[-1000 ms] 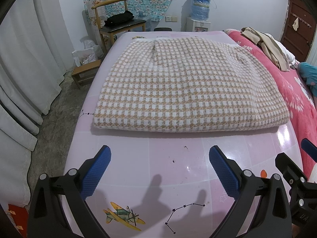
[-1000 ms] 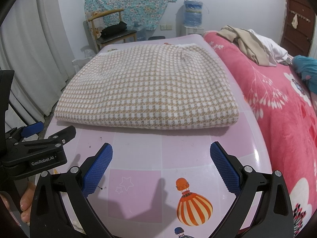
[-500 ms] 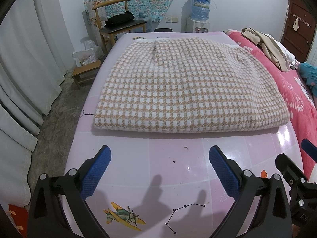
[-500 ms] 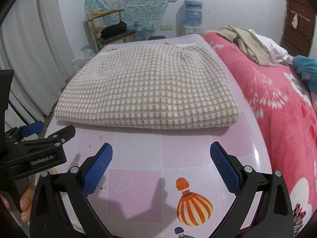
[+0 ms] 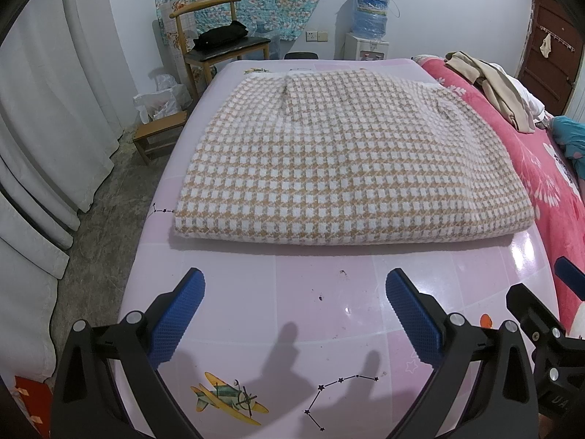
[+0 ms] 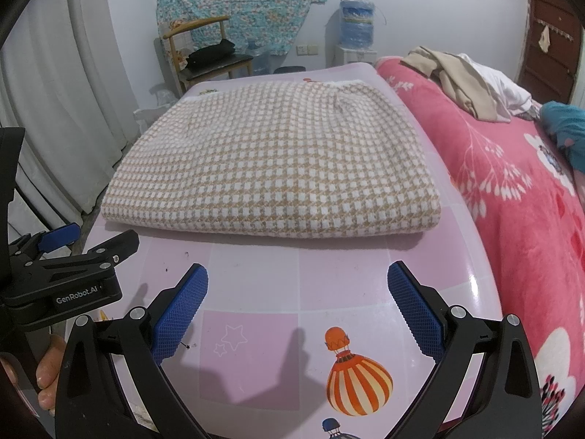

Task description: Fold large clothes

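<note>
Folded checked garment (image 5: pixel 351 168) near edge facing both hand-held grippers, left (image 5: pixel 294 311) and right (image 6: pixel 298 303) wide, bare pink mat (image 5: pixel 292 274) between

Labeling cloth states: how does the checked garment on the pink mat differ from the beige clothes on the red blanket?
The checked garment is folded flat into a neat rectangle; the beige clothes lie crumpled in a heap. The checked garment has a tan and white pattern; the beige clothes are plain. The checked garment lies near both open grippers, left gripper and right gripper; the beige clothes lie farther off. Neither is gripped.
</note>
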A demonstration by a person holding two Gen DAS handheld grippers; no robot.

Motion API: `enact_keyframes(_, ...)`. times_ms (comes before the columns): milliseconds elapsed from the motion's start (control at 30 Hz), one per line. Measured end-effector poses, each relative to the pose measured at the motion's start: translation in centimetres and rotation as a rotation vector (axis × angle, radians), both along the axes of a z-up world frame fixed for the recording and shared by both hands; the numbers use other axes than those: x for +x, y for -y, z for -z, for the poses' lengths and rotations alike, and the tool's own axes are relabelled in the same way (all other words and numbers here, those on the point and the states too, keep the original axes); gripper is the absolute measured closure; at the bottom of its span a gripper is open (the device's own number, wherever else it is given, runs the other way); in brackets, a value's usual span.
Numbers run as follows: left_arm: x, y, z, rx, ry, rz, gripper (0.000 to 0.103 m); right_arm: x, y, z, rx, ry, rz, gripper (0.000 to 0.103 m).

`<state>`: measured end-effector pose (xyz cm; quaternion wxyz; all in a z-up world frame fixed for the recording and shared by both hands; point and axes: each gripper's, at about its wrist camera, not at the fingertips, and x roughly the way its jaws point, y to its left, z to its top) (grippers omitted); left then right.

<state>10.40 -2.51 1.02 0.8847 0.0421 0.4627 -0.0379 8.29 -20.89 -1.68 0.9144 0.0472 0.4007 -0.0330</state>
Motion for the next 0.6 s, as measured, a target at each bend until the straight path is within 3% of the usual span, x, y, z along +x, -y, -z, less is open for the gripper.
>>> enact_keyframes(600,-0.02,0.05,-0.11,-0.001,0.002,0.000,0.005,0.00,-0.21,-0.09,0.000,0.001,-0.001,0.008)
